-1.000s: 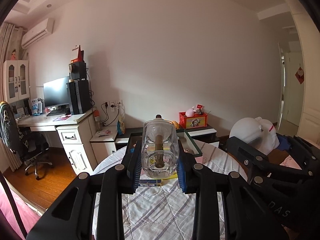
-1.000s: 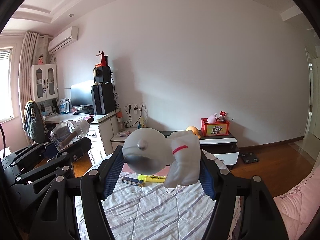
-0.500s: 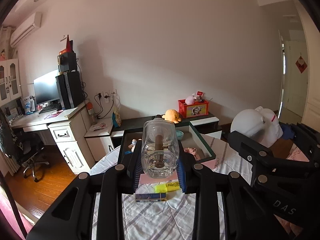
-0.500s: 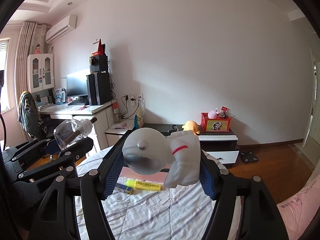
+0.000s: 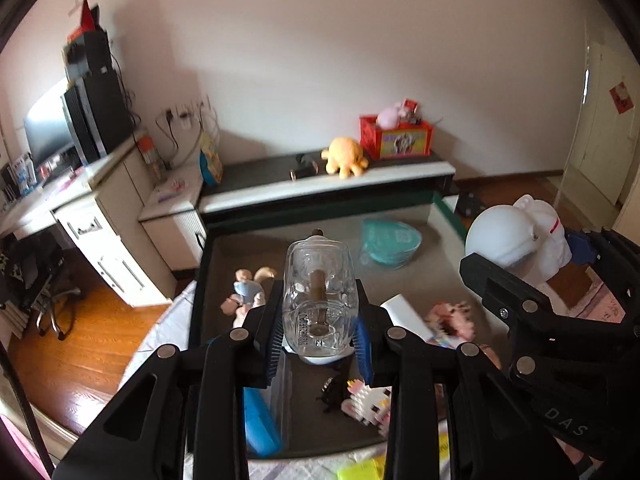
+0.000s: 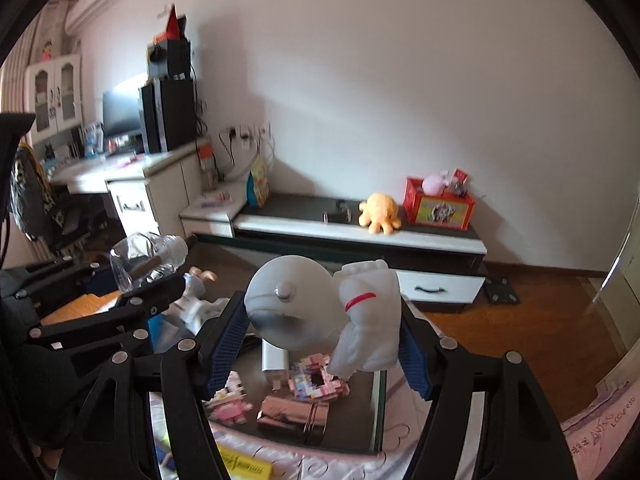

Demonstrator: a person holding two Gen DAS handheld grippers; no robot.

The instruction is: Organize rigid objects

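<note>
A bedroom with a plain white wall, a wood floor and a low black-and-white TV cabinet point(image 5: 328, 184) along the far side; on it sit a yellow plush octopus point(image 5: 346, 157) and a red crate point(image 5: 396, 140) of small toys. To the left stands a white desk point(image 6: 120, 176) with a monitor and a black computer tower point(image 6: 170, 112).

Nearer, on the striped bedsheet point(image 6: 352, 464), lies a big dark tray point(image 5: 202, 264) with a raised rim. Inside it are a teal bowl point(image 5: 390, 242) toward the back, a small doll in blue point(image 5: 248, 292) at the left, a white box point(image 5: 404, 314), pink block figures point(image 6: 316, 380) and a blue-and-clear case point(image 5: 260, 420) at the near left. A little dark thing point(image 5: 330, 392) lies by the blocks; it is too blurred to name.

The left gripper point(image 5: 318, 344) hangs over the tray, its blue-padded fingers point(image 5: 274, 346) pressed against both sides of a clear glass bottle point(image 5: 318, 304), neck pointing away, a brown stick inside it. The right gripper point(image 6: 320, 340) is beside it, above the tray's right part, its fingers point(image 6: 222, 346) spread wide yet clamped on a white astronaut figure point(image 6: 328, 308), the round helmet at the left and the body with a red stripe at the right. A yellow highlighter point(image 6: 244, 466) lies on the sheet just before the tray.
</note>
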